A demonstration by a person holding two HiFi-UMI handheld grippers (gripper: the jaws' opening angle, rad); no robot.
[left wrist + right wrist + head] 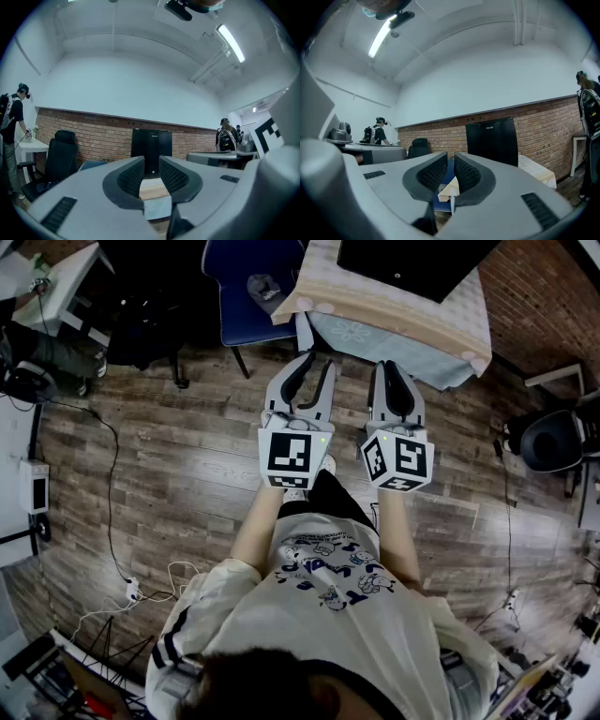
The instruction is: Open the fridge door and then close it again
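So, not started yet: fridge point(492, 140) is closed, left claw point(151, 165) and right claw point(450, 163) both pinched shut, empty, well short; next up, reach in and pull it open

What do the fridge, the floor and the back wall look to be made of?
Fridge: black, smooth, faintly glossy casing, probably painted metal or plastic; cannot tell which.
Floor: wood-look planks, grey-brown grain, matte; real wood or laminate.
Wall: bare red brick with mortar lines below, white paint above.
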